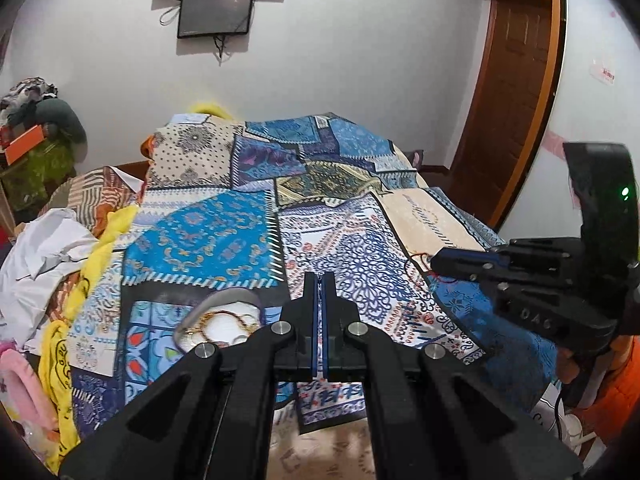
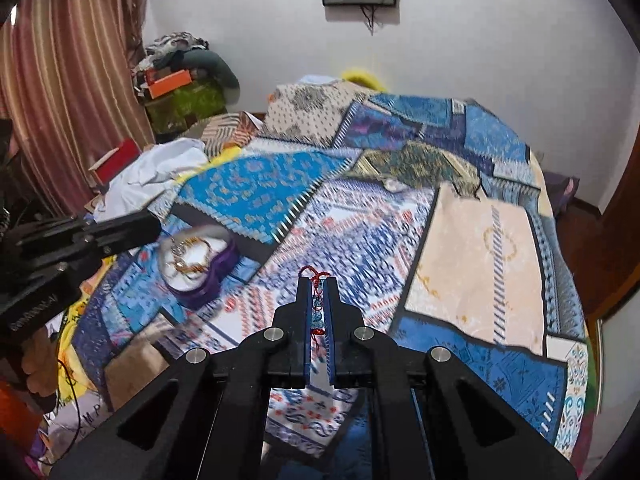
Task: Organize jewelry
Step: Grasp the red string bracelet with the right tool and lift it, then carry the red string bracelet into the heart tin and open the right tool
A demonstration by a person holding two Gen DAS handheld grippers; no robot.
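Left gripper (image 1: 319, 280): jaws closed, nothing seen between them, just right of the box (image 2: 196, 270). Box: purple, open, white inside, gold chains (image 2: 188, 254) heaped in it, on the bedspread (image 2: 472, 240), near left. Right gripper (image 2: 318, 286): jaws clamped on a bracelet (image 2: 316, 300), red cord with blue beads, long axis along the fingers. The box lies left and slightly far of these jaws, so the drop likely needs a leftward carry.
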